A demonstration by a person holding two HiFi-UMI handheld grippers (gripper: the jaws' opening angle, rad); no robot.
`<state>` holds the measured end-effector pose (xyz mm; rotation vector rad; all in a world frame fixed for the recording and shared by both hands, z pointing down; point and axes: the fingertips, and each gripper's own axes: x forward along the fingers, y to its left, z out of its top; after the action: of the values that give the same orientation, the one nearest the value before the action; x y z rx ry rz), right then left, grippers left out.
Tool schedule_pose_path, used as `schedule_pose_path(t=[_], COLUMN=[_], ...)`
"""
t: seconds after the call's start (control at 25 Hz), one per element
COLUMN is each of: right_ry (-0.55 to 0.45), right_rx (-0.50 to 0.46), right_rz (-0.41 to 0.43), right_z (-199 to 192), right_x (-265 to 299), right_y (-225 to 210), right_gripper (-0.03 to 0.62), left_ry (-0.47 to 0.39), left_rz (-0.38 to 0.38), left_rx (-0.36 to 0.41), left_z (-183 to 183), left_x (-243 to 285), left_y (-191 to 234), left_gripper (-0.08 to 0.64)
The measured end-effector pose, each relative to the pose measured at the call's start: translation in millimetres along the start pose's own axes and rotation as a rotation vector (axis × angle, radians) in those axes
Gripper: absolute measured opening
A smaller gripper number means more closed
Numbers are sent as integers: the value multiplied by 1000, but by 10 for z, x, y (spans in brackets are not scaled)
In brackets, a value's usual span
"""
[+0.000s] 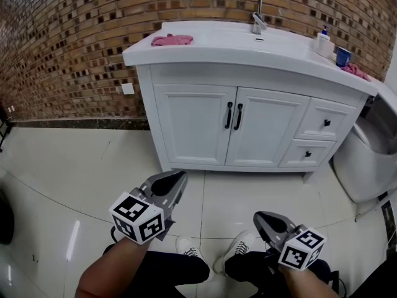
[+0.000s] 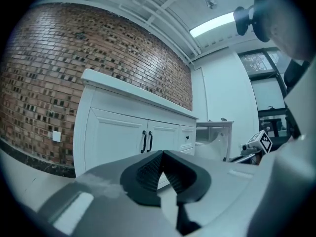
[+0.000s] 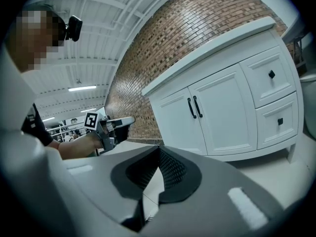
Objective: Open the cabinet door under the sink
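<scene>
Head view shows a white vanity [image 1: 186,73] against a brick wall [image 1: 62,36] in the upper half of the frame, its two cabinet doors [image 1: 193,128] closed side by side under the sink, with a pair of black handles [image 1: 233,115] where they meet at the centre. Two small drawers [image 1: 325,122] sit to the right of the doors. On the countertop a pink cloth [image 1: 172,40] lies at the left end, a faucet [image 1: 251,4] rises at the back, and a soap bottle [image 1: 322,43] and a blue cup [image 1: 343,56] stand near the right end. A toilet [image 1: 369,157] fills the right edge, just beside the vanity. The left gripper [image 1: 177,180] hangs low at lower left and the right gripper [image 1: 261,216] at lower right, both over the white tile floor [image 1: 68,166] and well apart from the doors, with only bare floor between them and the vanity. The person's shoes [image 1: 190,249] show between the grippers at the bottom. Each gripper view shows the ribbed jaws pressed together at the tips with nothing held: the left gripper [image 2: 163,154] looks at the doors from the left, the right gripper [image 3: 158,149] from the right.
</scene>
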<state>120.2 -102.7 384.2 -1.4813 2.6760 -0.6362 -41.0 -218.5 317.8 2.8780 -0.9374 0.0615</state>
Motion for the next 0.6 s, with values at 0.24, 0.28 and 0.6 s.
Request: schedule_pose_path(t=[0.24,0.28,0.6], right_ry=[-15,-14,6], right_rx=[33,36,64], right_rz=[19,22,23], right_z=[38,33,-27], right_x=[-7,-10,-6], right_y=[-3,-5,-126], right_gripper=[5,5,5], left_ry=[33,36,41], left_rz=[15,15,27], left_rx=[95,97,86], left_z=[94,100,136], left_x=[407,479,997], left_y=[88,103,254], left_gripper=[8,8,42])
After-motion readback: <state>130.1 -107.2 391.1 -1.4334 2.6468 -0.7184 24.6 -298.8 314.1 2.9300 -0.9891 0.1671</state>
